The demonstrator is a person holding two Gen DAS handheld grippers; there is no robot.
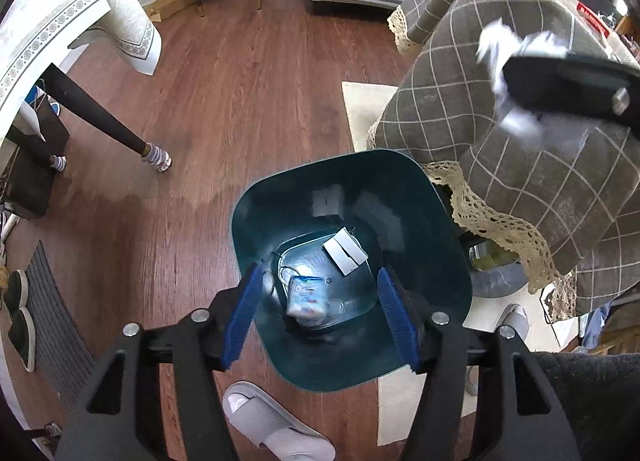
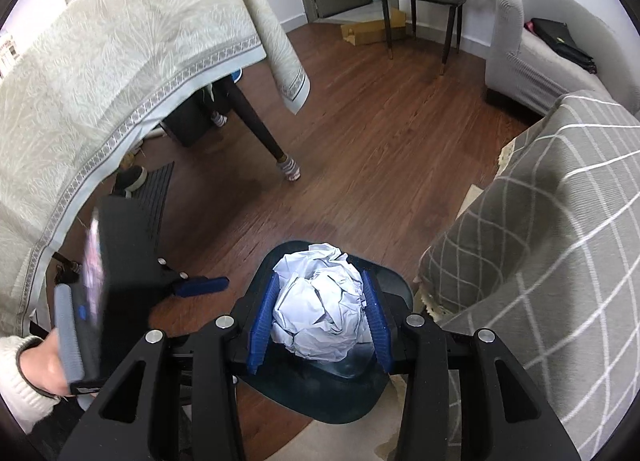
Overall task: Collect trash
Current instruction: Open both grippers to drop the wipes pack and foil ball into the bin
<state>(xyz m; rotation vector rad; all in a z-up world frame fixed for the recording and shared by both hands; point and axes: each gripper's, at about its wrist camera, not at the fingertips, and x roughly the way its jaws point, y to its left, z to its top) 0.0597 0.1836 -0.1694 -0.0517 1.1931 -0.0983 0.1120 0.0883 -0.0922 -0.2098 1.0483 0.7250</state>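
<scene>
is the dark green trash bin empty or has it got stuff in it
Not empty. The left wrist view looks into the dark green plastic bin: a small white and blue packet and a flat white piece are inside.

1. The dark green bin (image 1: 424, 217) stands open-mouthed on the wood floor (image 1: 248, 101); nothing covers its opening.
2. The checked tablecloth (image 1: 520, 165) with its lace hem overhangs just beside the bin's right rim.
3. Left of the bin the floor is bare up to a table leg (image 1: 100, 117).
4. A grey slipper (image 1: 272, 425) lies near the bin's near side.

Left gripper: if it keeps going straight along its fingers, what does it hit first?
Probably the packet lying at the bottom of the bin; the left gripper is open and empty over the bin's mouth. Depth unclear.
</scene>
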